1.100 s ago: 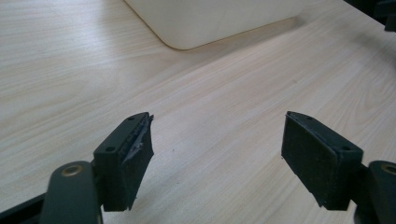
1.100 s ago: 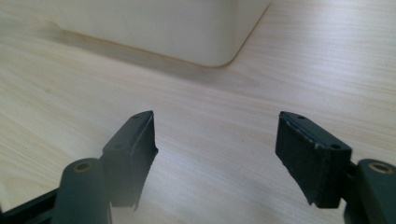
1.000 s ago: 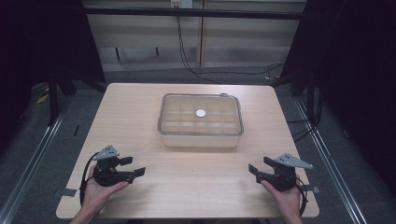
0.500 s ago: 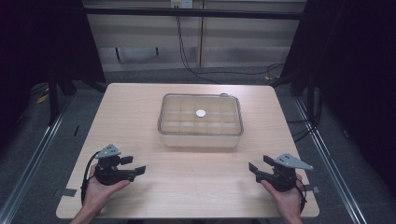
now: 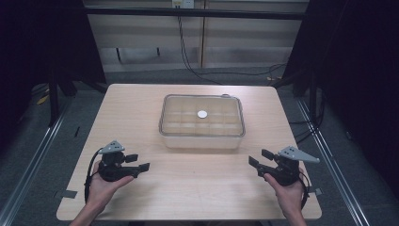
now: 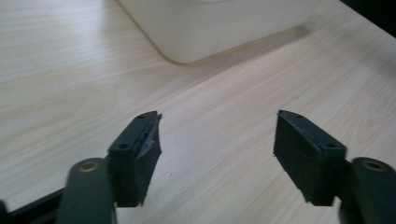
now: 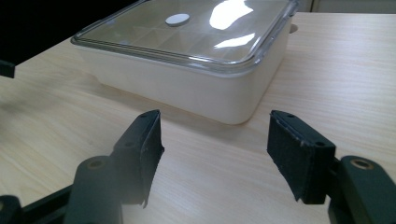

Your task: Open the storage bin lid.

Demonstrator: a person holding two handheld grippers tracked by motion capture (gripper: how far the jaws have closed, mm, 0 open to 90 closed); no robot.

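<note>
Both grippers, left (image 5: 141, 162) and right (image 5: 256, 158), sit low on the table (image 5: 197, 188), jaws apart and empty, having just narrowed; likely readying to grasp. Box (image 5: 202, 121) lies ahead, between them, lid on.

Left gripper (image 6: 217, 144) view: box (image 6: 219, 23) ahead, bare wood beneath.

Right gripper (image 7: 215, 149) view: box (image 7: 187, 60) ahead, near; dark room beyond.

In the left gripper view the box (image 6: 210, 25) is cut off by the top edge, its lid out of frame. In the right gripper view its far end runs past the top edge. What lies in the compartments under the clear lid (image 5: 202, 115) is too faint to tell. The forearms leave the high view at the bottom.
</note>
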